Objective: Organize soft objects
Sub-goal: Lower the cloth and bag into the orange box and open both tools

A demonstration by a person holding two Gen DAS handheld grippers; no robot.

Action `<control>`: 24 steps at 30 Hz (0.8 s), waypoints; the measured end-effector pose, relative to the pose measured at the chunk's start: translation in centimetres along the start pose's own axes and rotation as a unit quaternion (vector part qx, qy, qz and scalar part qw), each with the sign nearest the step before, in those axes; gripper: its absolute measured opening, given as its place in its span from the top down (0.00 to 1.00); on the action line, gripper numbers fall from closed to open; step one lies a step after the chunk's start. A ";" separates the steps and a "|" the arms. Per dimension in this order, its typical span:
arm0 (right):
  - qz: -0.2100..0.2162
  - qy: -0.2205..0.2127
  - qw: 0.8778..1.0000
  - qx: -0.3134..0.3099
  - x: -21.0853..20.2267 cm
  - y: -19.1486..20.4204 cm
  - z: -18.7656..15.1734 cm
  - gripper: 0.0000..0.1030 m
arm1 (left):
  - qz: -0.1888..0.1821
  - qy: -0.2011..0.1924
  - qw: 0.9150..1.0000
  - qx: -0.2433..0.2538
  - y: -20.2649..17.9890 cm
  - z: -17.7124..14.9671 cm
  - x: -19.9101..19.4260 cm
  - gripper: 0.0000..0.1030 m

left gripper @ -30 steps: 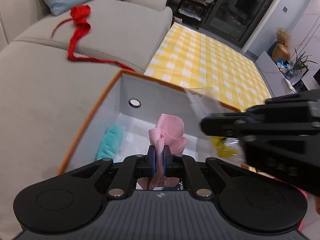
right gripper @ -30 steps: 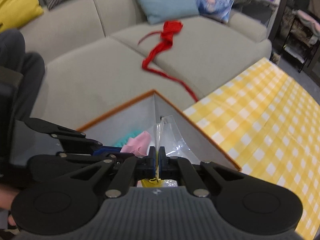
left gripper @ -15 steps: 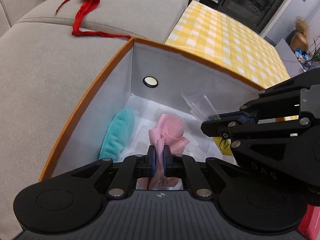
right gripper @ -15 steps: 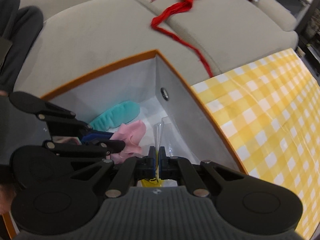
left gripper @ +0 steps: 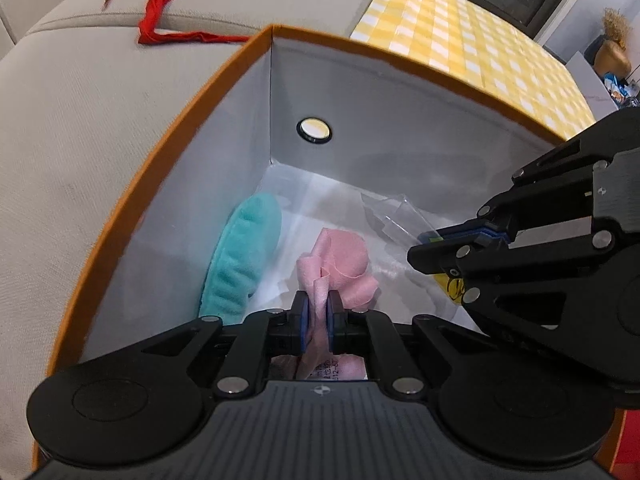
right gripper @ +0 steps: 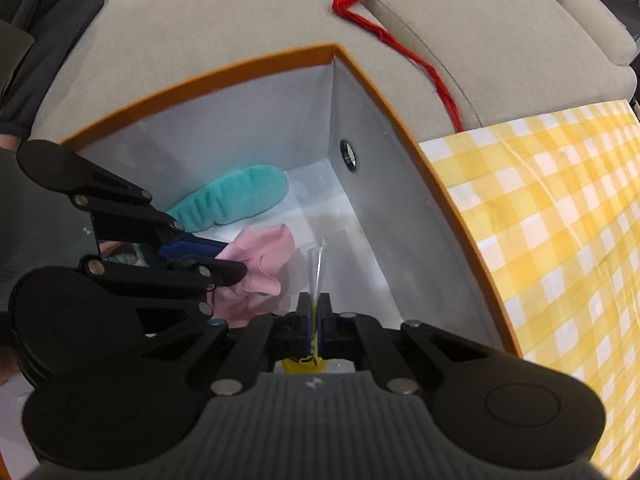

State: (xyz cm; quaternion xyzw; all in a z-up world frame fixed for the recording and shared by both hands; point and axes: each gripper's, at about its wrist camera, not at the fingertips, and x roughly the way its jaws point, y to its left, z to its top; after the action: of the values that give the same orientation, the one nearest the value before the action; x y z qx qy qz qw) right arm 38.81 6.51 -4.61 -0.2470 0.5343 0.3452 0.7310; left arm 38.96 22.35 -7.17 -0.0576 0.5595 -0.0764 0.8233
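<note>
Right wrist view alone catches a dark sleeve (right gripper: pixel 36 20) on the sofa. Both claws point down into the orange-rimmed box (left gripper: pixel 160 184): left claw (left gripper: pixel 317 314) pinches the pink cloth (left gripper: pixel 340 260), right claw (right gripper: pixel 315 318) clamps the clear packet (right gripper: pixel 318 264).

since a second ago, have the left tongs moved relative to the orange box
Yes. The left tongs, shut on the pink cloth, have come down inside the orange box, whose rim was lower in view before.

Beige sofa (left gripper: pixel 80 128), yellow-checked cloth (right gripper: pixel 560 216)
</note>
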 end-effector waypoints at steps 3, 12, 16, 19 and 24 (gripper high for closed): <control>0.001 0.006 1.000 -0.001 0.5 0.0 0.1 1.00 | 0.006 0.004 1.000 0.000 0.1 0.0 0.3 0.90; 0.010 0.031 0.999 -0.005 2.4 0.0 0.3 0.92 | 0.009 0.006 1.000 -0.016 0.7 0.1 0.1 0.76; 0.004 0.043 0.999 -0.018 2.6 0.6 0.2 0.77 | 0.014 0.007 1.000 -0.015 0.5 0.3 -0.1 0.76; -0.003 0.045 0.999 -0.025 2.7 0.9 0.2 0.71 | 0.007 0.001 1.000 -0.021 0.7 0.5 -0.8 0.75; -0.001 0.036 0.999 -0.025 2.0 1.5 0.4 0.68 | 0.008 -0.009 1.000 -0.023 0.8 0.7 -1.8 0.73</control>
State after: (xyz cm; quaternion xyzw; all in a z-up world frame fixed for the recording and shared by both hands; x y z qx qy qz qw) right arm 38.28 8.24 -6.38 -0.2779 0.5511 0.3481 0.7056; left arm 38.98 23.47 -5.38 -0.0726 0.5539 -0.0570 0.8274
